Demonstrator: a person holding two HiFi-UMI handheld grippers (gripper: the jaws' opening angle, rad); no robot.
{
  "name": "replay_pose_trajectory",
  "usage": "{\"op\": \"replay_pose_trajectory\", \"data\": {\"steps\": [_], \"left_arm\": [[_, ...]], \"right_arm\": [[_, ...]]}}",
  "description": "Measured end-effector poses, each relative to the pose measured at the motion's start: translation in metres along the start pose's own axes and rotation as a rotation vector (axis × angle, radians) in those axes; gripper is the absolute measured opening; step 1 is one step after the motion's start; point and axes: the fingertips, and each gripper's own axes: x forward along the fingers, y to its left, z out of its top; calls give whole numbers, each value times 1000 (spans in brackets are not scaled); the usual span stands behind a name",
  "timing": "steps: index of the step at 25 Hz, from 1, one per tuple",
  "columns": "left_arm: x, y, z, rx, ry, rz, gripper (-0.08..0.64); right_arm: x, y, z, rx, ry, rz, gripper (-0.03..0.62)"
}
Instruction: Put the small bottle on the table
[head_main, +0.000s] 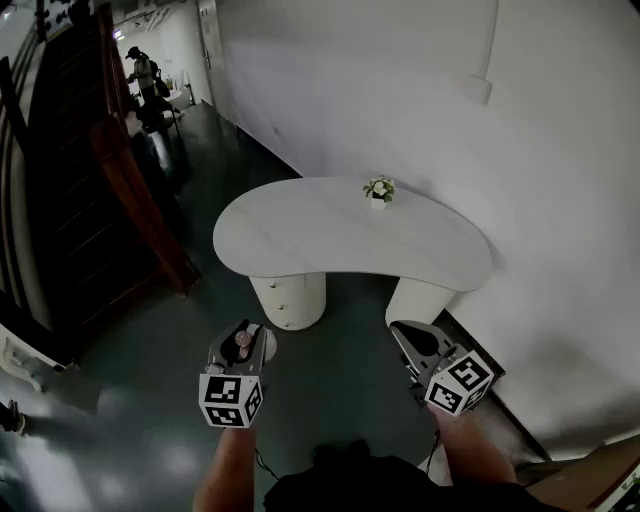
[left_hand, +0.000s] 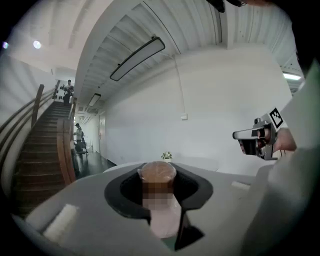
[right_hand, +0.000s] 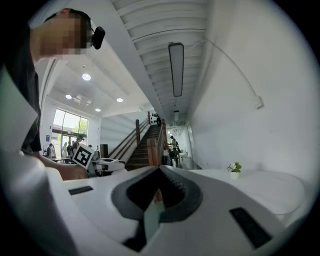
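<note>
Left gripper clamps a small pale brown-capped bottle, probably light and slick, below its cap; right gripper closed, empty; white curved table at twelve o'clock.

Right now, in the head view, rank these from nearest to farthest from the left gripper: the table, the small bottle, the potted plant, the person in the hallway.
1. small bottle, held in the left gripper.
2. table, just ahead.
3. potted plant, at the table's far edge.
4. person, at the hallway's far end.

Glossy dark floor, smooth matt white table.
</note>
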Motion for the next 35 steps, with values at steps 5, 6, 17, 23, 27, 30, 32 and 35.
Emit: {"op": "replay_pose_trajectory", "data": {"steps": [5, 6, 17, 23, 27, 30, 32, 35], "left_arm": [[4, -10, 1, -7, 1, 4, 126], [5, -12, 1, -7, 1, 4, 126], [9, -39, 6, -25, -3, 17, 126], [9, -63, 12, -30, -13, 10, 126], [8, -76, 15, -48, -23, -4, 126], [11, -79, 10, -59, -15, -5, 126], [11, -76, 4, -64, -6, -2, 126], [14, -66, -3, -71, 0, 9, 126]], "right_arm": [[-5, -9, -1, 2, 0, 8, 11], [-6, -11, 0, 2, 1, 9, 9], [-28, -30, 4, -3, -14, 7, 11], [-54, -41, -3, 47, -21, -15, 12], [-65, -42, -10, 71, -10, 1, 12], [-63, -44, -15, 80, 4, 7, 12], [-58, -43, -18, 78, 14, 20, 12], [-46, -45, -22, 80, 12, 30, 12]]}}
